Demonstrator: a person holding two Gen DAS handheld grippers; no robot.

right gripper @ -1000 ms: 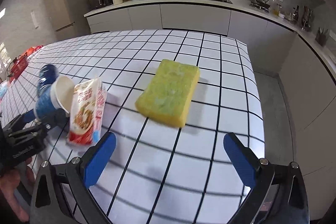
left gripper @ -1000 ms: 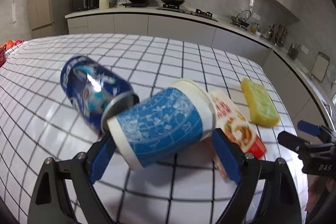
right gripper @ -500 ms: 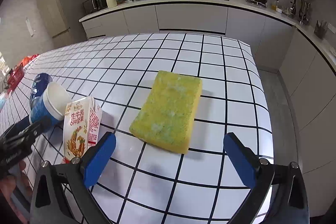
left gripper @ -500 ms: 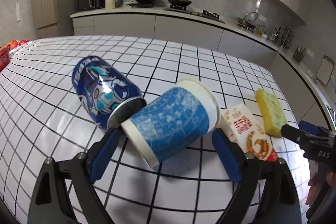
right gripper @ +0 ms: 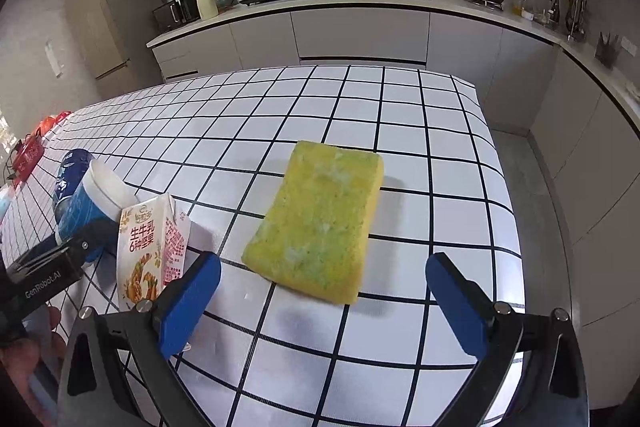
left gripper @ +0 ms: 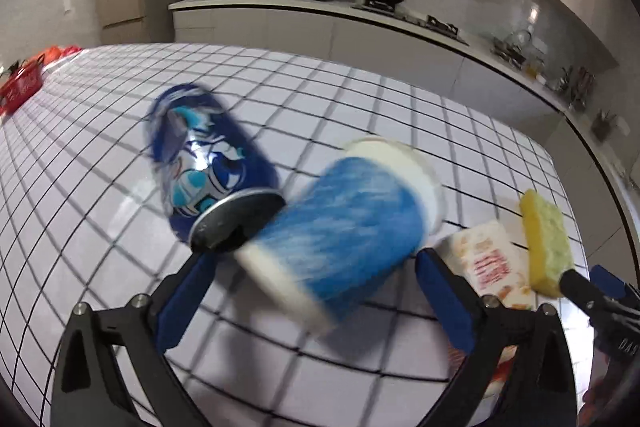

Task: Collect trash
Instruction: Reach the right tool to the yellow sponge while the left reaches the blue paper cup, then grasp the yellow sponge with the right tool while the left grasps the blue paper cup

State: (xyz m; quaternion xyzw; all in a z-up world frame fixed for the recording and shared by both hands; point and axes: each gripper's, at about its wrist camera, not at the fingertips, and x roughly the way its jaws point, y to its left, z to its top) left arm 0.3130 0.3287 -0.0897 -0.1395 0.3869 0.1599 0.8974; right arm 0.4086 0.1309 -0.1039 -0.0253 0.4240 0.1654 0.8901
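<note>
A blue and white paper cup (left gripper: 344, 231) lies on its side on the checked table, blurred, with its base against the end of a toppled blue can (left gripper: 208, 163). My left gripper (left gripper: 314, 263) straddles the cup; its jaws are opening and the pads stand just off the cup. A milk carton (left gripper: 488, 263) and a yellow sponge (left gripper: 546, 247) lie to the right. In the right wrist view, my right gripper (right gripper: 324, 267) is open around the near end of the sponge (right gripper: 320, 227), with gaps on both sides. The carton (right gripper: 150, 247), cup (right gripper: 92, 199) and can (right gripper: 68, 167) sit to its left.
The table's right edge (right gripper: 496, 187) drops to the floor just beyond the sponge. Red items (left gripper: 22, 83) sit at the far left end of the table. A kitchen counter (right gripper: 360, 11) with a stove and pots runs behind. The left gripper's body (right gripper: 60, 255) is close to the carton.
The left gripper's jaws have widened and its view has rolled; the cup now looks blurred. The right gripper has moved closer, so the sponge's near end is between its fingertips.
</note>
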